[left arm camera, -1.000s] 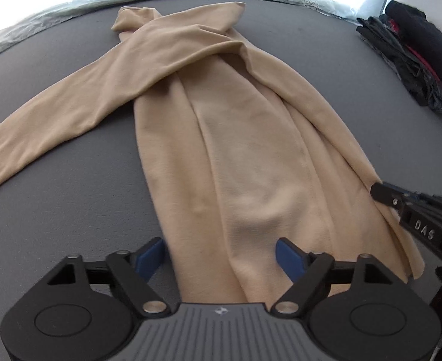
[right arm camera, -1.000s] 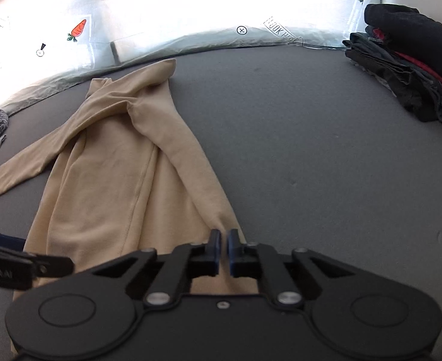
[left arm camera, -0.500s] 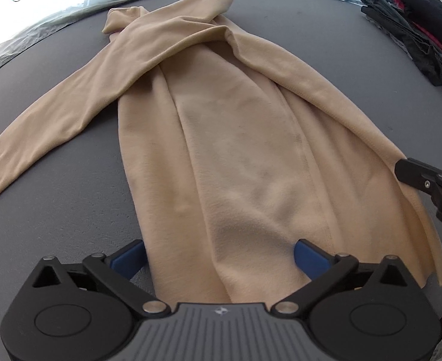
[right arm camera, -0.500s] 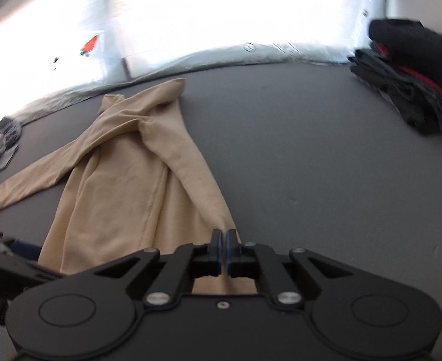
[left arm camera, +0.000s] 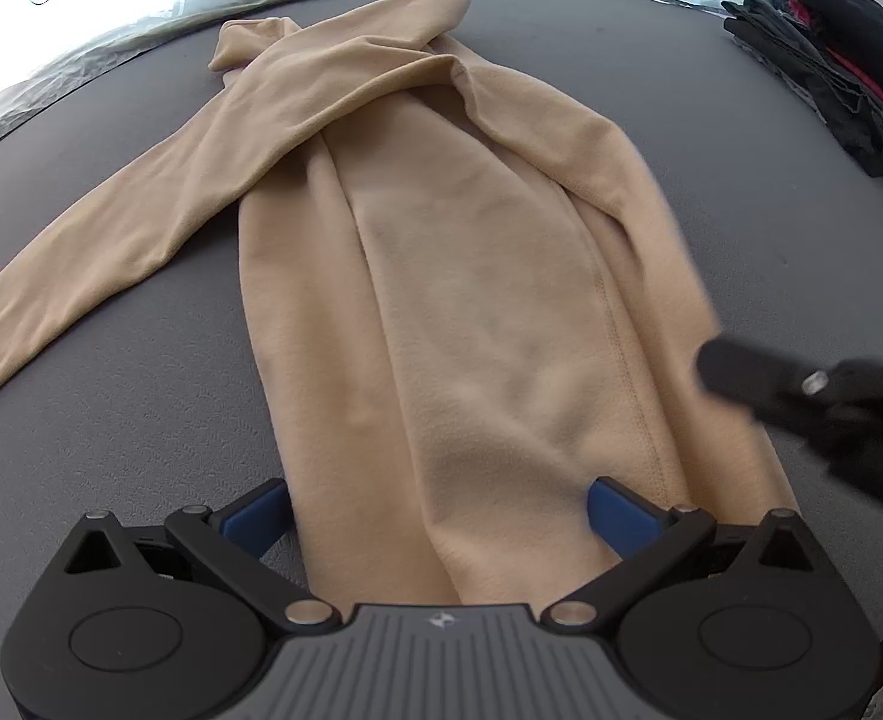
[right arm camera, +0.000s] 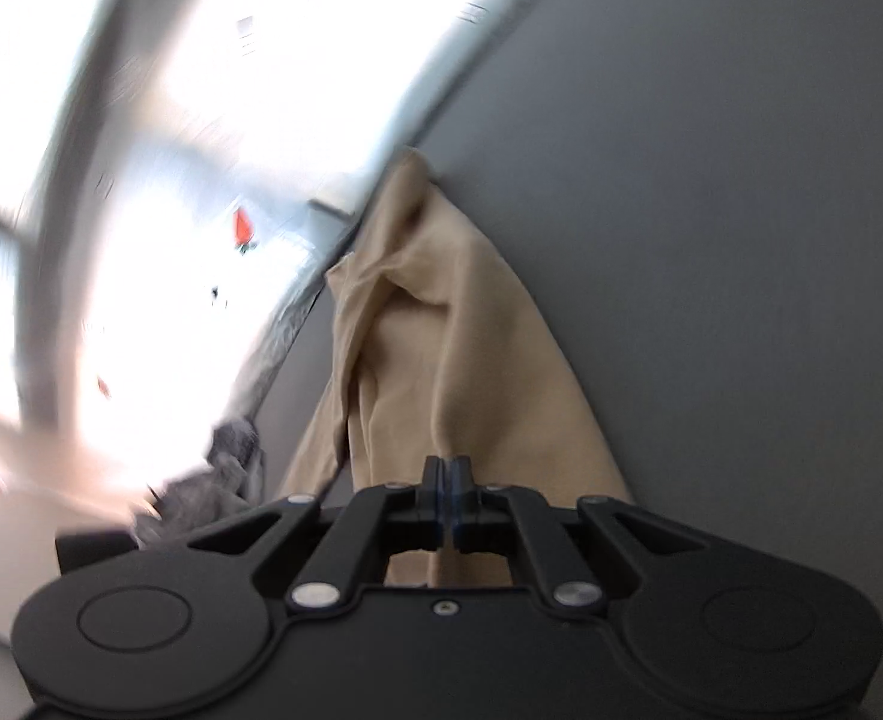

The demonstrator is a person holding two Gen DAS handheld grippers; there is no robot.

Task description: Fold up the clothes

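A tan long-sleeved top [left arm camera: 441,276] lies lengthwise on the grey table [left arm camera: 141,396], one sleeve stretched out to the left. My left gripper [left arm camera: 441,516] is open wide and points down over the near hem, a blue pad [left arm camera: 258,516] on each side of the cloth without pressing it. My right gripper [left arm camera: 741,378] comes in blurred from the right over the right sleeve, whose edge is smeared with motion. In the right wrist view its jaws [right arm camera: 444,474] are shut, and a crease of the top [right arm camera: 441,360] runs up to the tips.
A pile of dark clothes [left arm camera: 831,48] sits at the table's far right corner. A grey cloth [right arm camera: 219,480] lies past the top's left side. Bright plastic sheeting [left arm camera: 111,18] with small stickers lines the far edge.
The left jaws have spread wider around the hem. The right gripper has rolled sharply and swung in over the right sleeve, which has shifted with it.
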